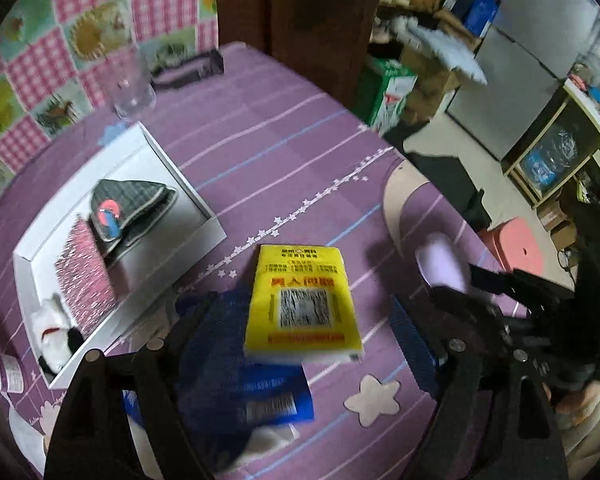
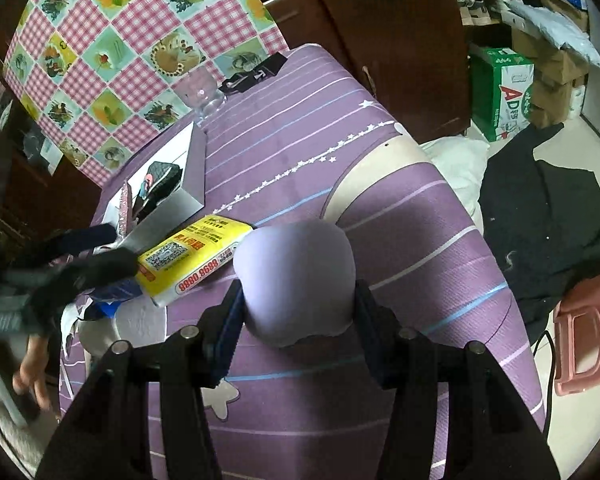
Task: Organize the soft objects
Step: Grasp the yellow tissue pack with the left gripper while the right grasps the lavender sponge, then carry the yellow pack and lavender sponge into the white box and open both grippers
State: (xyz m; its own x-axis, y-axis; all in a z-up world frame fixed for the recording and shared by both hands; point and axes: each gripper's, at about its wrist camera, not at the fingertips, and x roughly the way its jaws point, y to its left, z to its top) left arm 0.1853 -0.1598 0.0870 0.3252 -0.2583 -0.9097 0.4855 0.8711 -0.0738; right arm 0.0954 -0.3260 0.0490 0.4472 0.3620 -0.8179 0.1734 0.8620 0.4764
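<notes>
The right wrist view shows the right hand-held gripper (image 2: pixel 298 312) closed on a lilac foam pad (image 2: pixel 296 280), a soft rounded cup shape; both blue pads press its sides and it is lifted above the tabletop (image 2: pixel 420 240), which is covered by a purple striped cloth. Just to the left of it lies a yellow tissue pack (image 2: pixel 192 260) with red print and a square code. Further back stands a white box (image 2: pixel 188 200), and behind it a clear glass (image 2: pixel 204 96).

In the left wrist view the left hand-held gripper (image 1: pixel 312 344) is wide open, with nothing pressed by its pads. The yellow tissue pack (image 1: pixel 302 300) lies between its fingers on the cloth, partly over a blue packet (image 1: pixel 260 396). The white box (image 1: pixel 204 216) is to the left. Inside it lie a dark checked pouch (image 1: pixel 132 212), a pink brush-like thing (image 1: pixel 86 280) and a small white plush toy (image 1: pixel 54 332). The lilac foam pad (image 1: pixel 444 264) appears at the right, near the other gripper, somewhat blurred.
</notes>
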